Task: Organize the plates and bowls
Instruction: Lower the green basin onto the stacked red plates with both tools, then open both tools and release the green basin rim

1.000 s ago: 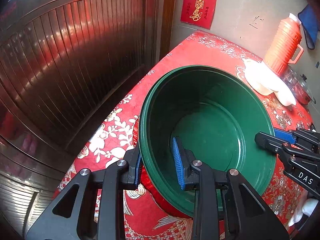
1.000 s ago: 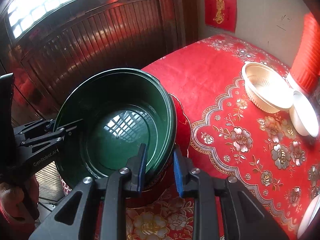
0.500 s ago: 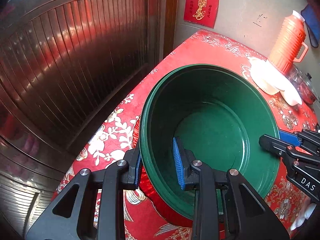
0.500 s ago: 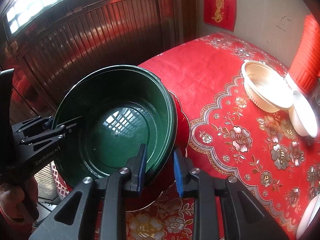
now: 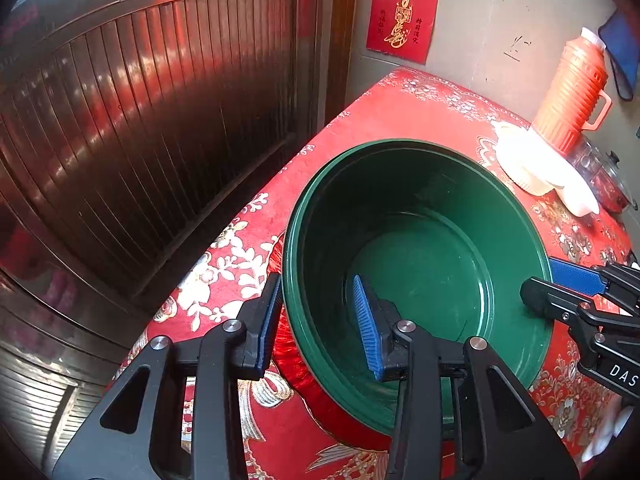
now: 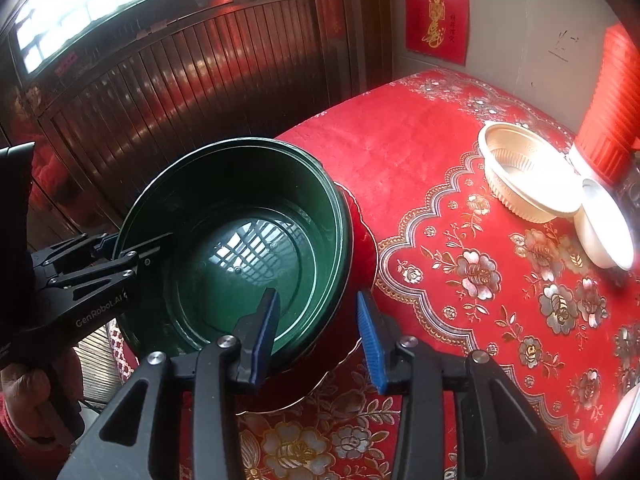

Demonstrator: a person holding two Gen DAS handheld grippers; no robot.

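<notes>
1. The left gripper (image 5: pixel 316 320) straddles the near-left rim of the green basin (image 5: pixel 420 272); its jaws are opening, the outer pad close against the wall and the inner pad standing clear inside.
2. The right gripper (image 6: pixel 318 338) straddles the opposite rim, one pad inside the basin and one outside; its jaws are opening too, with a visible gap on the outer side.
3. The basin sits on a red plate (image 6: pixel 362 240) just beneath it, on the red flowered tablecloth (image 6: pixel 460 280).
4. Beyond the right gripper, to its right, a gold-rimmed bowl (image 6: pixel 528 176) touches a white bowl (image 6: pixel 606 228).
5. Farthest stands an orange thermos (image 5: pixel 570 96) by the wall.
</notes>
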